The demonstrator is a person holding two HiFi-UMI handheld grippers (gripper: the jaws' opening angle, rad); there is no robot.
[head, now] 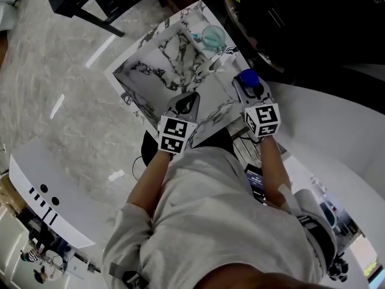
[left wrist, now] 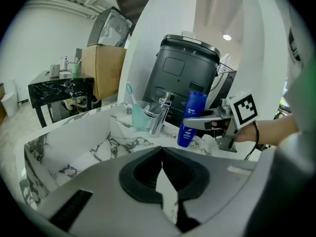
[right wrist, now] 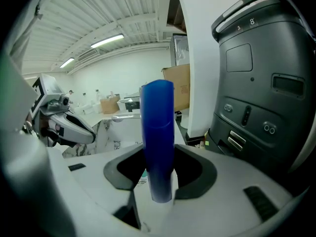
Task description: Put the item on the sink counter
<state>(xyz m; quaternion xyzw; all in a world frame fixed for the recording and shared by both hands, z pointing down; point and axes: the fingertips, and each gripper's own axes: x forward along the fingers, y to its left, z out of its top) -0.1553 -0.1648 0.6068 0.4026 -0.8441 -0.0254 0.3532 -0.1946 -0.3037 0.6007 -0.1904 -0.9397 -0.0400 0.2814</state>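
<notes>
Bottle held upright over marble sink counter

Blue and slim, it is clamped between the jaws of the right gripper, just beside the faucet; whether its base touches the counter cannot be told. The left gripper is kept close by with its jaws drawn together, nothing between them. A teal cup is seen behind the faucet, and a black machine farther back.

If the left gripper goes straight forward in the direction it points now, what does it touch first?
Probably the marble sink surface just before the faucet, since the left gripper tilts downward; depth is unclear.
</notes>
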